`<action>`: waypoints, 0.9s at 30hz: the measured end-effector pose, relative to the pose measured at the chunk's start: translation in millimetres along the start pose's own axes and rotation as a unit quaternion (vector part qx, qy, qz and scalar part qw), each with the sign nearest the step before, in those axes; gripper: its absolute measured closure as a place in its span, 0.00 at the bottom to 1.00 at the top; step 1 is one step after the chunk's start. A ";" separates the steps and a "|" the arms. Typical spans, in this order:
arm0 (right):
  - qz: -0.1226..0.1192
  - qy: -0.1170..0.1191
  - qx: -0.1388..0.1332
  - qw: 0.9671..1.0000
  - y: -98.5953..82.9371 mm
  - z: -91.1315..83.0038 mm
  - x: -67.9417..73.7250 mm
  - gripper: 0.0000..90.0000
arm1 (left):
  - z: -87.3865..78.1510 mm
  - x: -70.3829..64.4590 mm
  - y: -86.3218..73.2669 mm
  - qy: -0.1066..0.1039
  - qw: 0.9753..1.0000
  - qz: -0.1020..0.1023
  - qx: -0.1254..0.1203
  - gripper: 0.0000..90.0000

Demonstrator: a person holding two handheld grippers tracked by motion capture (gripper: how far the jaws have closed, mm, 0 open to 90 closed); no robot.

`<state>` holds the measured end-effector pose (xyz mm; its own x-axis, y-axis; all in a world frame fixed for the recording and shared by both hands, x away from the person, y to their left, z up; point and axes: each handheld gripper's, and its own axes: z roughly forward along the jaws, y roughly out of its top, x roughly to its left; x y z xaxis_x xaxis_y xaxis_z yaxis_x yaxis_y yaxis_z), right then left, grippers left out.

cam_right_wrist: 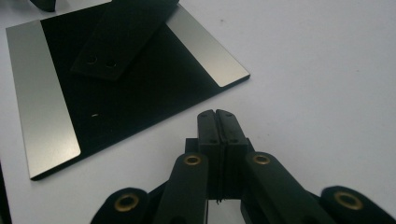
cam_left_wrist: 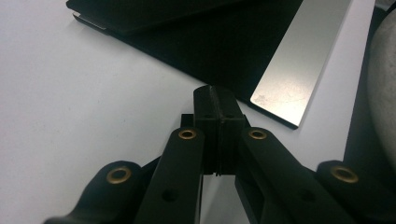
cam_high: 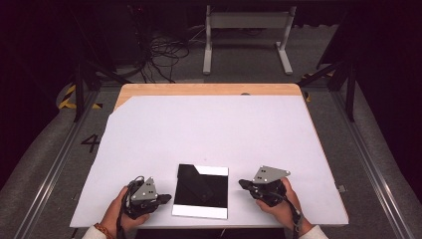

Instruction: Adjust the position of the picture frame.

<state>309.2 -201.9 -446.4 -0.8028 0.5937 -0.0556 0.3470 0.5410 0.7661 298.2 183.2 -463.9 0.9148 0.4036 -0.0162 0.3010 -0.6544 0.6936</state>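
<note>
Near edge of the table (cam_high: 318,164), high view: the person's two hands come in from the bottom, one gripper in each. Left gripper (cam_high: 165,198) sits low on the white table cover, just left of a square black plate (cam_high: 201,190). Right gripper (cam_high: 242,183) sits just right of the same plate, a little farther up the table. Both point inward at the plate; neither touches it.

Left gripper view: the left gripper (cam_left_wrist: 215,95) has its jaws pressed flat together — clenched, nothing between them. The tips hover close to the near corner of the black plate (cam_left_wrist: 210,51), apart from it. A bare silver strip (cam_left_wrist: 299,56) runs along one plate edge.

Right gripper view: the right gripper (cam_right_wrist: 216,119) is likewise closed tight on nothing, tips just off the plate's edge. The black plate (cam_right_wrist: 135,93) lies flat — silver strips along two opposite sides, dark centre between. A flat black bar (cam_right_wrist: 123,35) with two small holes at one end rests across the plate's dark field.

Plate position: near-centre of the table, close to the person's edge, between the two grippers.

Farther off: the white cover reaches up to a strip of bare wood at the table's far edge. Beyond, on the floor, a tangle of cables (cam_high: 161,50) and a white stand frame (cam_high: 246,37).
</note>
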 end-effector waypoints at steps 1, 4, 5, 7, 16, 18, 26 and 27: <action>0.000 0.000 0.000 1.000 0.0 0.0 0.0 1.00 | 0.0 0.0 0.0 0.000 1.000 0.000 0.000 1.00; 0.005 0.003 0.010 1.000 4.0 11.7 2.0 1.00 | 1.3 -2.6 1.8 -0.019 1.000 0.010 0.004 1.00; 0.005 0.003 0.010 1.000 4.0 11.7 2.0 1.00 | 1.3 -2.6 1.8 -0.019 1.000 0.010 0.004 1.00; 0.012 0.004 0.017 1.000 6.4 21.7 0.2 1.00 | 3.2 -5.2 3.8 -0.022 1.000 0.013 0.005 1.00; 0.019 0.008 0.020 1.000 7.7 29.9 -3.2 1.00 | 7.5 -9.3 8.2 -0.021 1.000 0.010 0.008 1.00; 0.019 0.008 0.020 1.000 8.2 30.4 -4.0 1.00 | 8.5 -9.2 8.1 -0.023 1.000 0.006 0.003 1.00; 0.015 0.000 0.026 1.000 15.5 37.3 -5.7 1.00 | 14.6 -12.3 14.7 -0.017 1.000 0.007 0.003 1.00; 0.017 0.002 0.026 1.000 16.2 37.5 -7.2 1.00 | 14.9 -11.8 14.6 -0.020 1.000 0.004 0.001 1.00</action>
<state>338.8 -175.0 -457.6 -0.7920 0.6099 -0.0274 0.3984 0.5503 0.7338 295.9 159.4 -464.3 0.9272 0.3726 -0.0383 0.2936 -0.6597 0.6918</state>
